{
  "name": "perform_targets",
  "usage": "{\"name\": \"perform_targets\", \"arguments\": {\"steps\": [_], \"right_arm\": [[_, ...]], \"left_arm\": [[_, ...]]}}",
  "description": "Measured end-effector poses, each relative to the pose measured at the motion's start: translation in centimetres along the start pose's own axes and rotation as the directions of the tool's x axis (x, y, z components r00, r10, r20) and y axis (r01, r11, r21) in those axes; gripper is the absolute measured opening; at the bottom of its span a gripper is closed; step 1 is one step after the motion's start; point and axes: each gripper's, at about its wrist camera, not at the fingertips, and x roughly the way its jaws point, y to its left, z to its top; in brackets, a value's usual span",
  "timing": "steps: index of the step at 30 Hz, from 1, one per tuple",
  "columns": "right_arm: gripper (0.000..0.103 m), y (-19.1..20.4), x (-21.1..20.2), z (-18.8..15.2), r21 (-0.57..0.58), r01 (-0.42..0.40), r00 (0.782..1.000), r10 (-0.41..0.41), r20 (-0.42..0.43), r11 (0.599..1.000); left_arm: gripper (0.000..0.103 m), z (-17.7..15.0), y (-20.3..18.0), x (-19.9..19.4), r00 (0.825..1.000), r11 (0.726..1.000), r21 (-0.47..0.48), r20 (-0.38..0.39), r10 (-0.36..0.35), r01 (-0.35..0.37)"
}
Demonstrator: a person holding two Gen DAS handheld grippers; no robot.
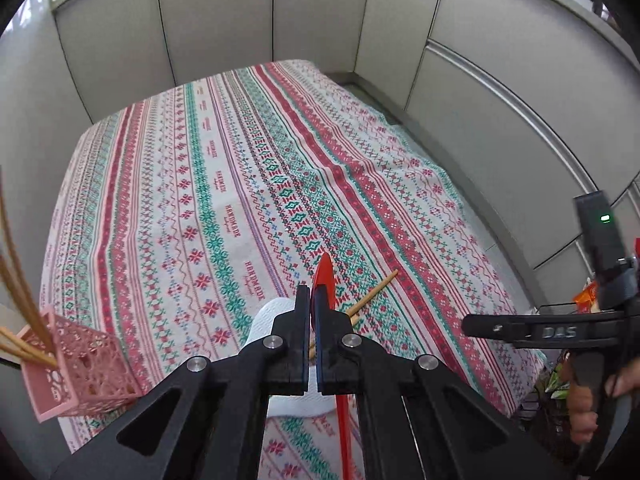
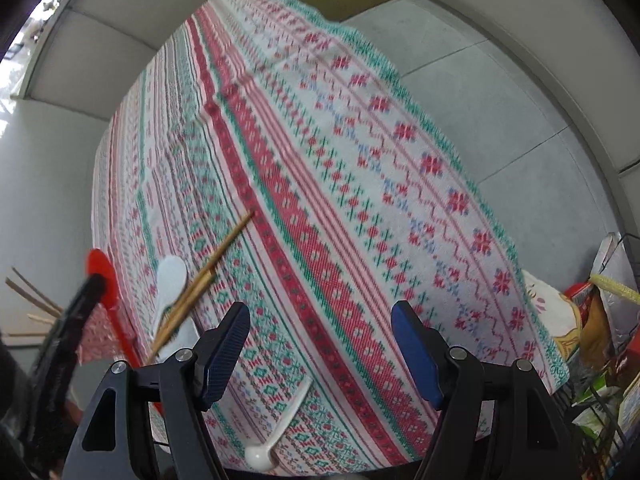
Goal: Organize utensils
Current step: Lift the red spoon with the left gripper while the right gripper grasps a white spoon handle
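Patterned tablecloth (image 1: 248,184), left tool (image 1: 311,300) clenching red spoon (image 1: 325,276), right tool (image 2: 320,328) released.

An office cubicle turned dining corner

We see grey partition panels (image 1: 224,12) with metal trim walling in a desk draped with a patterned tablecloth (image 1: 248,184). We also see a wire rack (image 2: 600,396) of snack packets beside it, suggesting an office workspace.

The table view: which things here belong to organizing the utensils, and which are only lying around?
Belong to the job:
- red spoon, in the shut left gripper
- white rice paddle
- chopsticks
- small white spoon
- pink holder
- open right gripper

Lying about:
- snack packets
- patterned tablecloth
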Motion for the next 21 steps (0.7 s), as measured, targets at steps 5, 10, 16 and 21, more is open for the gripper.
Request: {"name": "perform_targets", "arguments": {"steps": [5,10,16,21], "right_arm": [[0.063,1.2,1.3,-2.0,-0.046,-0.013,0.997,0.009,-0.072,0.999],[0.051,1.7,3.5,-4.7,-0.031,-0.025,0.987,0.019,-0.159,0.999],[0.042,4.1,4.0,-7.0,-0.104,0.123,0.989,-0.131,-0.068,0.987],[0.037,6.9,4.6,-9.0,-0.154,0.288,0.957,-0.280,0.073,0.945]], "left_arm": [[0.001,-1.8,0.4,-2.7,1.000,1.000,0.031,0.026,-0.003,0.003],[0.001,-3.6,0.9,-4.3,0.999,0.998,0.063,0.029,-0.014,0.012],[0.001,-5.0,2.1,-6.4,0.998,0.997,0.069,0.051,-0.031,0.028],[0.001,-5.8,3.2,-7.4,0.998,0.998,0.052,0.060,-0.028,0.025]]}}
